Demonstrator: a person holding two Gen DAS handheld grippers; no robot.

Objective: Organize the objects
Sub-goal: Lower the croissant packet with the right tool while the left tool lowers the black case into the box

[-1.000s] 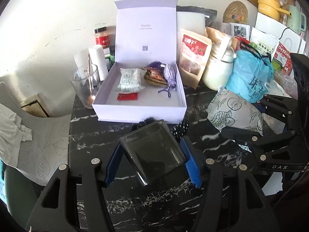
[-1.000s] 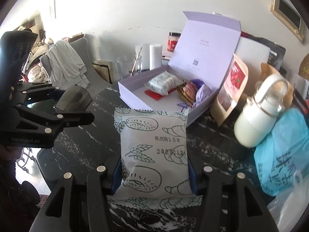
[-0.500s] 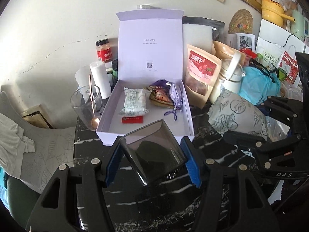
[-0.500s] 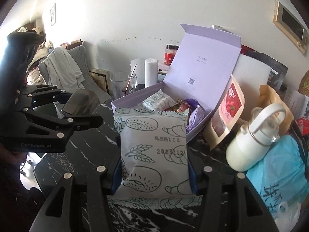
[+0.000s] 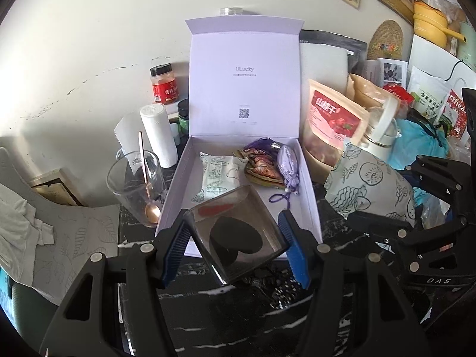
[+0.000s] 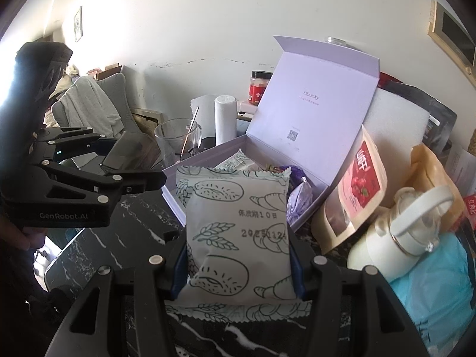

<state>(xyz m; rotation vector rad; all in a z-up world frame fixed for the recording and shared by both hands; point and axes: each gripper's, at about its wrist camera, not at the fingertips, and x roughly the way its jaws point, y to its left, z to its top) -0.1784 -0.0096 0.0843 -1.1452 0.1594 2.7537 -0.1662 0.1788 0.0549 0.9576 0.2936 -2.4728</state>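
My left gripper (image 5: 235, 238) is shut on a smoky clear square case (image 5: 238, 229) with a black heart-shaped piece inside, held over the front edge of the open lavender gift box (image 5: 175, 193). My right gripper (image 6: 238, 267) is shut on a pale snack packet (image 6: 238, 226) printed with bread drawings, just before the lavender box's (image 6: 208, 151) near corner. Each gripper shows in the other's view: the right gripper (image 5: 385, 188) with the packet (image 5: 369, 181), the left gripper (image 6: 131, 160) with the case (image 6: 125, 148). Inside the box lie a similar packet (image 5: 220, 175), brown snack packs (image 5: 261, 166) and a purple pouch (image 5: 287, 163).
Left of the box stand a glass with a spoon (image 5: 134, 184), a paper roll (image 5: 157, 134) and a red-lidded jar (image 5: 163, 84). Right of it crowd a red fruit pouch (image 5: 330, 122), a white bottle (image 6: 398, 232) and a blue bag (image 6: 431, 291). A chair with grey clothing (image 5: 17, 229) is beyond the table's left edge.
Both grippers have carried their loads forward and slightly up toward the lavender box. The clear case now overlaps the box's front edge, and the packet hides part of its near corner.
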